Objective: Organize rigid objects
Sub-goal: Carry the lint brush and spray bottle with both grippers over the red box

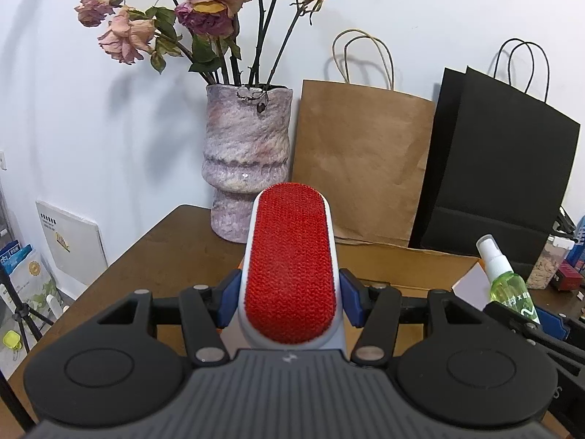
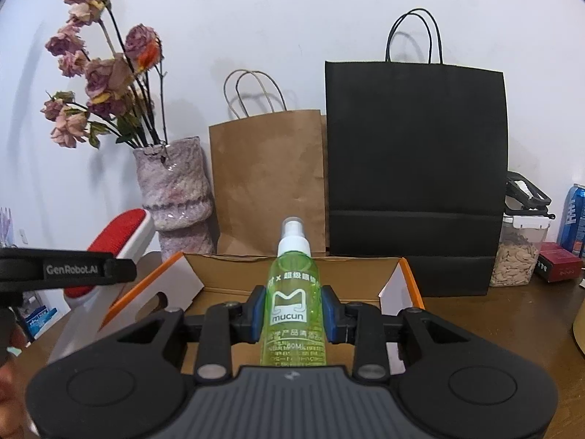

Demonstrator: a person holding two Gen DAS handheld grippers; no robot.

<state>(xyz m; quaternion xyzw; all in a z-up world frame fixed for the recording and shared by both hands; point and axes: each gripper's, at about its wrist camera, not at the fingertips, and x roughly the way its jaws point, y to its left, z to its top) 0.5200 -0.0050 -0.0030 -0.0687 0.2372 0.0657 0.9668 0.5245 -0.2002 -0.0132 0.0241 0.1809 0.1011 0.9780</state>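
My left gripper [image 1: 290, 301] is shut on a white lint brush with a red pad [image 1: 290, 267], which sticks out forward and up between the blue pads [image 1: 353, 301]. My right gripper [image 2: 292, 316] is shut on a green spray bottle with a white pump top [image 2: 293, 292], held upright over an open cardboard box [image 2: 292, 265] with orange-edged flaps. In the right wrist view the lint brush [image 2: 122, 236] and the left gripper's black body [image 2: 69, 269] show at the left of the box. In the left wrist view the spray bottle [image 1: 506, 278] shows at the right.
A mottled purple vase [image 1: 248, 161] of dried roses stands at the back of the brown table [image 1: 153, 256]. A brown paper bag [image 2: 268, 179] and a black paper bag [image 2: 415, 168] lean on the wall behind the box. A clear jar of seeds [image 2: 515, 252], a red box and a blue can [image 2: 574, 216] stand at the right.
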